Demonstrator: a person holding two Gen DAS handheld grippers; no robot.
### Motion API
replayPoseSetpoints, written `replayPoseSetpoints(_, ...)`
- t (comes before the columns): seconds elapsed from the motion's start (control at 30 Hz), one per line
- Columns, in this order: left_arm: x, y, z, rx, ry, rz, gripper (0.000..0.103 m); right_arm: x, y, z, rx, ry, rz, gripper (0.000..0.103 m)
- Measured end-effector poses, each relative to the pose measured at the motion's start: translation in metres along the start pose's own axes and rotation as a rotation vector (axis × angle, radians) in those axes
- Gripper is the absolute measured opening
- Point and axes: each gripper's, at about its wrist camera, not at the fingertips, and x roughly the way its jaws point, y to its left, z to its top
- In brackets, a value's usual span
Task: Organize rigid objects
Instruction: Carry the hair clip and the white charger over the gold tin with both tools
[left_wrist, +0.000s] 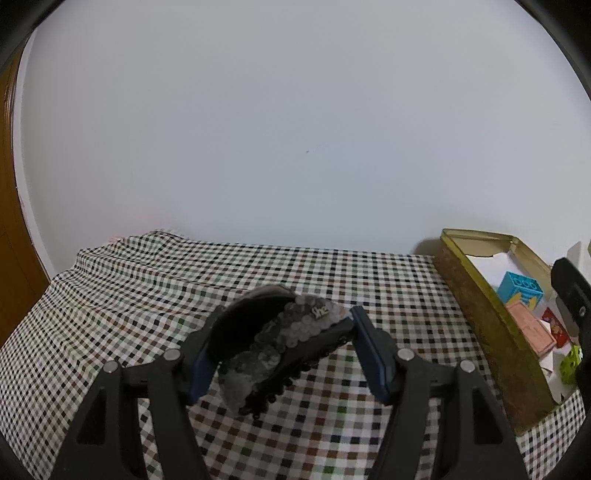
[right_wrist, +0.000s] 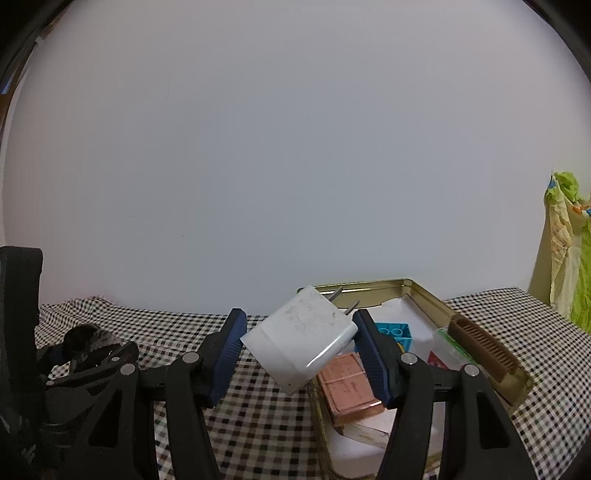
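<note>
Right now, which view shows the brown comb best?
The right wrist view: the comb lies in plain sight along the tin's right rim, teeth visible. The left wrist view shows the tin but no comb; the other tongs cover that side.

A checked cloth (left_wrist: 258, 266) covers the worktop before a plain white wall (left_wrist: 295, 129); a green-yellow plastic bag (right_wrist: 570, 251) hangs right.

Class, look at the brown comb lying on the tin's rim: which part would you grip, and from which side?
Grip the comb across its plain spine near the middle, coming from above. It lies flat along the tin's right rim, so its long edges are free; the teeth are probably too slotted for a firm hold.
</note>
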Motion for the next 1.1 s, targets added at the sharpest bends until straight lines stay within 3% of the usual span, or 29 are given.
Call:
replayPoseSetpoints(0.53,-0.015,-0.014,-0.008,0.000,-0.010,-0.026,0.066,-0.025,-0.013,0.005,-0.023,-0.017,0.002,0.062)
replayPoseSetpoints(1.1,-0.035,-0.055,-0.013,0.012,-0.030,-0.083,0.066,-0.044,-0.029,0.020,-0.083,-0.096,-0.030,0.062)
